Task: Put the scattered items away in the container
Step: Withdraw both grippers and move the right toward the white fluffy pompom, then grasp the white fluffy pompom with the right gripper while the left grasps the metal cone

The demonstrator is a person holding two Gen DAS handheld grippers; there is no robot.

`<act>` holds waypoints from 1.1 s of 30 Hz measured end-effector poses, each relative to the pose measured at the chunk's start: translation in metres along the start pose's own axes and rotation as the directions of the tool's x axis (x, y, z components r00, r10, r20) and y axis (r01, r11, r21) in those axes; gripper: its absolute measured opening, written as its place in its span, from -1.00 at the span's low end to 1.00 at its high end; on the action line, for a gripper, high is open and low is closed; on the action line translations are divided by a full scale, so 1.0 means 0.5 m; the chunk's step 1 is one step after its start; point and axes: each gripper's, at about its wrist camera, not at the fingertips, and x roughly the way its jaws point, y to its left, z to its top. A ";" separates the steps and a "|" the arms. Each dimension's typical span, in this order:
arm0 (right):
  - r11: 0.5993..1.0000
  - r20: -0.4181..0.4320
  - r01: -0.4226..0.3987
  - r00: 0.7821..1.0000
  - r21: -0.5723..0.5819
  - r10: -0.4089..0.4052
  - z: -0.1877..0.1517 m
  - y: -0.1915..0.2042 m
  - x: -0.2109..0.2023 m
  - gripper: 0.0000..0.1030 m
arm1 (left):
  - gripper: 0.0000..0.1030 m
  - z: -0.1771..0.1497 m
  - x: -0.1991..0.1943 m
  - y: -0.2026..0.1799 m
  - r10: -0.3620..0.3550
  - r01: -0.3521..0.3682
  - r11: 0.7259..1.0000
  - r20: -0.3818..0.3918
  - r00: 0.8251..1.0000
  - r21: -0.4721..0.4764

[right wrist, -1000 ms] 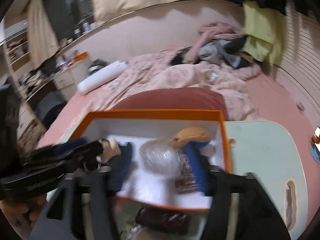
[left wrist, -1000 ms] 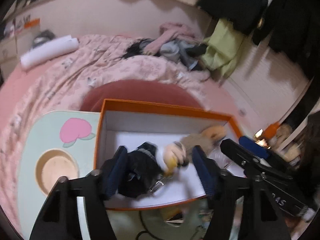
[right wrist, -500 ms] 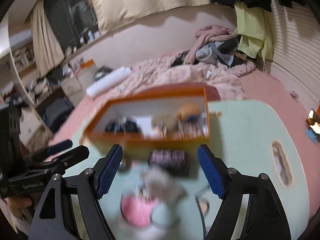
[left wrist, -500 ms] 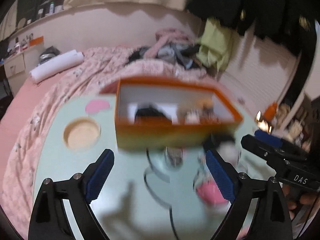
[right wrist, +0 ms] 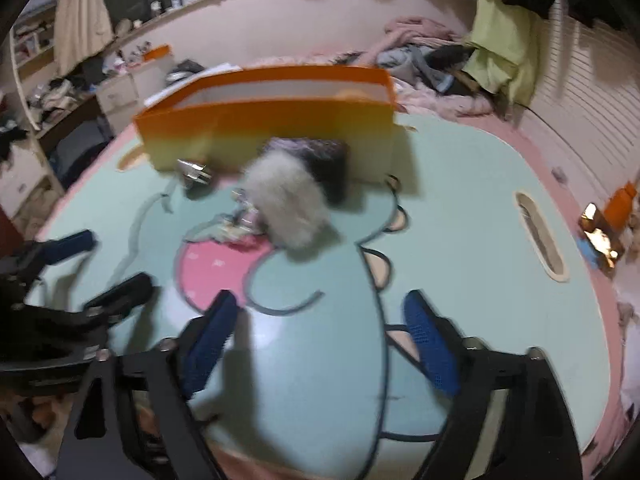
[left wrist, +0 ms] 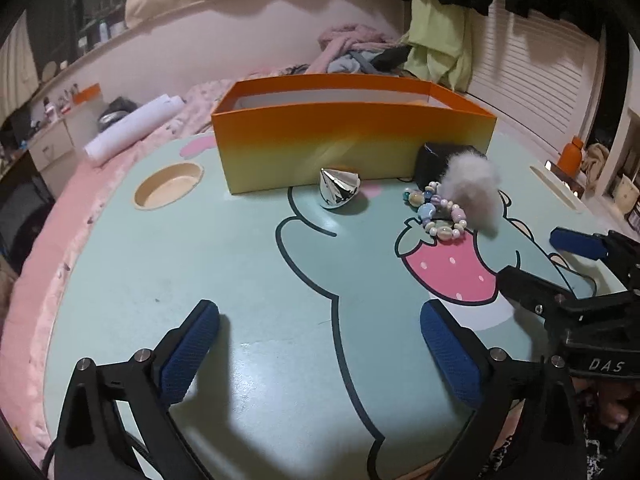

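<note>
Both claws have pulled back from inside the orange box (left wrist: 352,136), where a second ago they hung over its contents, and now hover low over the near part of the surface (left wrist: 248,280) with the box standing at its far side. The left claw (left wrist: 320,344) is spread wide and holds nothing; the right claw (right wrist: 320,336) is likewise spread and empty.

Judging by this, one drop-off is done and the next pickup is beginning. Four scattered things are left outside the box: a shiny silver cone (left wrist: 340,188) just in front of the box's near wall, a dark pouch (left wrist: 436,160) against that wall to the cone's right, a grey fluffy pompom (left wrist: 476,192) in front of the pouch, and a bead bracelet (left wrist: 436,216) touching the pompom's left side. What already lies in the box cannot be seen from this low angle.

The next move likely calls for reaching forward to one of these. The pompom should squash easily; the cone looks slick and may slip from the pads.

The surface is a pale green table printed with a cartoon outline and a pink strawberry (left wrist: 452,268), with a round cup recess (left wrist: 168,190) left of the box. Beyond the box lies a bed with pink bedding (right wrist: 440,96) and heaped clothes.
</note>
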 end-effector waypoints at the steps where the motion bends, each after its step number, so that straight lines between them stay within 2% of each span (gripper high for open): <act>1: 1.000 0.016 -0.018 1.000 -0.006 0.018 -0.002 -0.007 0.004 0.99 | 0.95 0.000 0.000 0.003 0.003 -0.003 1.000 0.000 1.000 -0.003; 13: 1.000 0.038 -0.015 0.999 -0.012 0.015 -0.006 -0.004 0.002 0.99 | 0.99 0.000 0.002 -0.001 -0.006 0.006 1.000 0.002 1.000 0.000; 14: 1.000 0.039 -0.022 0.999 -0.010 0.023 -0.004 -0.004 0.001 0.98 | 0.99 -0.001 0.002 0.001 -0.008 0.009 1.000 0.002 1.000 -0.002; 16: 0.997 0.063 -0.083 0.995 0.003 0.082 0.003 -0.008 -0.007 0.79 | 0.99 0.000 0.003 0.000 -0.011 0.011 1.000 0.003 1.000 -0.003; 20: 0.981 0.126 -0.180 0.977 0.073 0.170 0.049 -0.011 -0.016 0.76 | 0.99 0.000 0.002 -0.004 -0.010 0.010 1.000 0.004 1.000 -0.001; 22: 0.977 0.119 -0.200 0.974 0.077 0.190 0.075 -0.002 -0.004 0.65 | 0.99 0.001 0.002 -0.005 -0.012 0.012 1.000 0.004 1.000 -0.002; 24: 0.980 0.091 -0.186 0.980 0.070 0.179 0.095 0.011 0.018 0.60 | 0.99 0.002 0.002 -0.006 -0.012 0.012 1.000 0.005 1.000 -0.002; 26: 0.989 0.050 -0.138 0.990 0.055 0.135 0.102 0.024 0.044 0.40 | 0.99 0.002 0.001 -0.007 -0.012 0.012 1.000 0.006 1.000 -0.002; 28: 0.988 0.001 -0.138 0.990 0.067 0.139 0.097 0.025 0.067 -0.17 | 0.99 0.002 0.001 -0.007 -0.013 0.013 1.000 0.006 1.000 -0.003; 30: 0.981 0.027 -0.171 0.985 0.092 0.170 0.088 0.015 0.056 -0.37 | 0.99 0.002 -0.001 -0.006 -0.020 0.020 1.000 0.010 1.000 -0.009; 33: 0.959 0.098 -0.249 0.967 0.136 0.237 0.076 -0.010 0.015 -0.50 | 0.99 0.001 -0.004 0.002 -0.046 0.047 0.998 0.022 0.999 -0.031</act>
